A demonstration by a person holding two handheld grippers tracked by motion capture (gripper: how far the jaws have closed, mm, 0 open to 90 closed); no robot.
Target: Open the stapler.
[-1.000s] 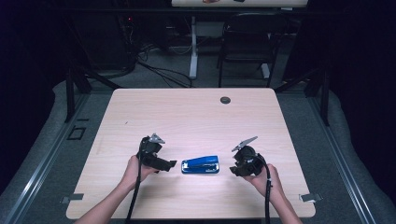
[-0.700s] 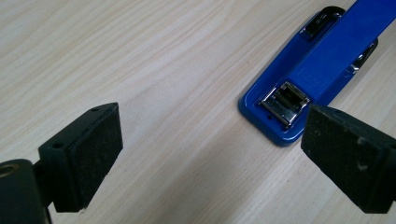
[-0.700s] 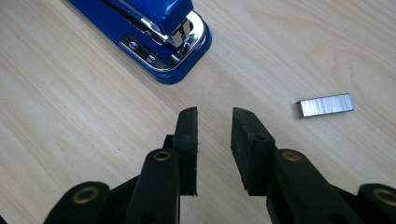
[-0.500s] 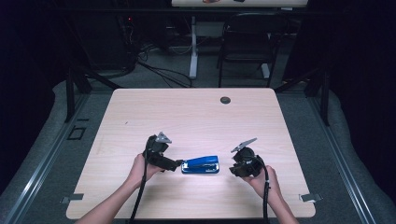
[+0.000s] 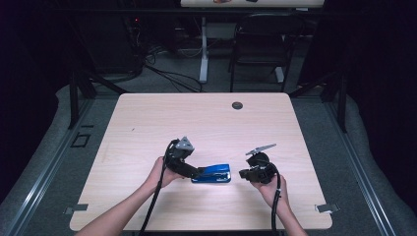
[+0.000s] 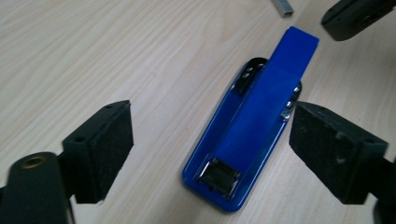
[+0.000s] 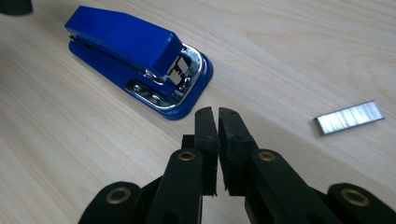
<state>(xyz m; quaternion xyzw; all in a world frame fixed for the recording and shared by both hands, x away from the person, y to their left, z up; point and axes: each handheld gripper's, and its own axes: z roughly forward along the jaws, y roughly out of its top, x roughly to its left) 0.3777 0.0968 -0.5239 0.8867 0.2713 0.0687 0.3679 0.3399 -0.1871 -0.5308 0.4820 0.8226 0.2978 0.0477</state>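
High view: the stapler (image 5: 212,174) lies flat on the bench (image 5: 147,123) near the person's edge, between the two grippers. The left gripper (image 5: 196,173) is at its left end; the right gripper (image 5: 242,174) hovers just beside its right end, not touching. The likely slip here is the stapler skating away: it rests loose on smooth wood, so if one pad lands first, it could swivel or slide instead of being caught.

Left gripper view: the jaws stand spread wide to either side of the stapler (image 6: 252,135), and have just been closing a little. The stapler's hinged end is between them, but neither pad presses on it yet. The right-hand pad (image 6: 334,149) looks nearer the base than the left-hand one, so an uneven squeeze could twist the stapler. A grip on the arm alone might also push it down onto the base.

Right gripper view: the jaws are pressed together with nothing between them, having just been closing. Their tips sit close to the stapler's (image 7: 135,60) metal front end, apart from it. A strip of staples (image 7: 349,116) lies loose on the bench off to the side; a sweep of this gripper could knock it away.
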